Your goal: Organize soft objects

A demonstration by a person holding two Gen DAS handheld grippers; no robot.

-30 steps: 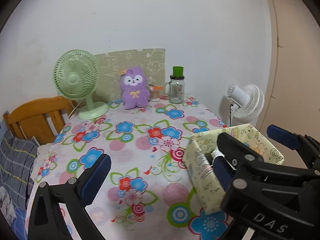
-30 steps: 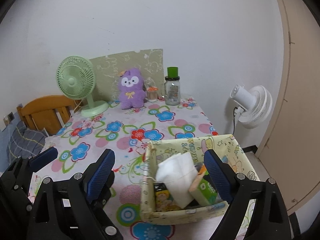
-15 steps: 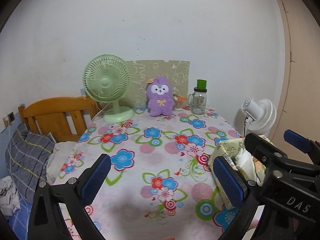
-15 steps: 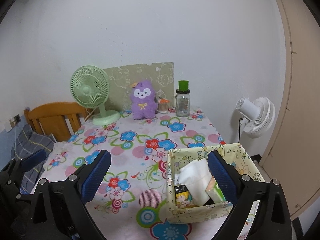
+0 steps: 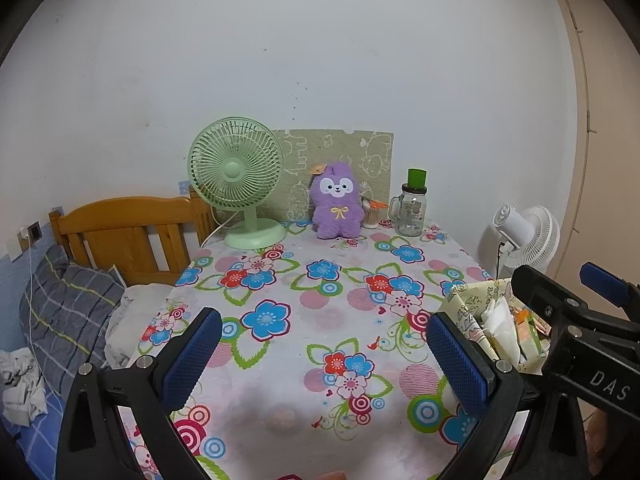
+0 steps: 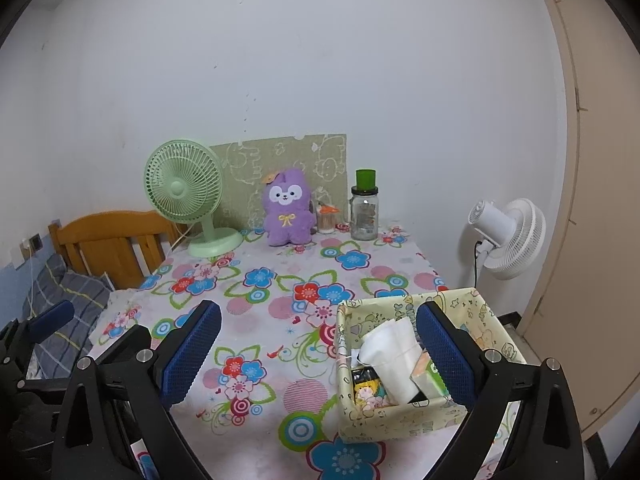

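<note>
Flowery tablecloth (image 5: pixel 320 312) everywhere, both the left gripper (image 5: pixel 324 356) and right gripper (image 6: pixel 318 354) spread wide holding nothing, patterned box (image 6: pixel 404 420) under the right one's right finger, purple plush (image 6: pixel 287 210) way ahead.

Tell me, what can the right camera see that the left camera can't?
Only the right wrist view looks down into the storage box, showing the white tissues, a green packet and a cartoon packet inside. Only the left wrist view shows the crumpled white cloth on the bed at far left. Both show the purple plush toy, the green fan, the glass jar, the white fan and the flowered tablecloth, with each camera's own gripper open and empty: left gripper, right gripper.
</note>
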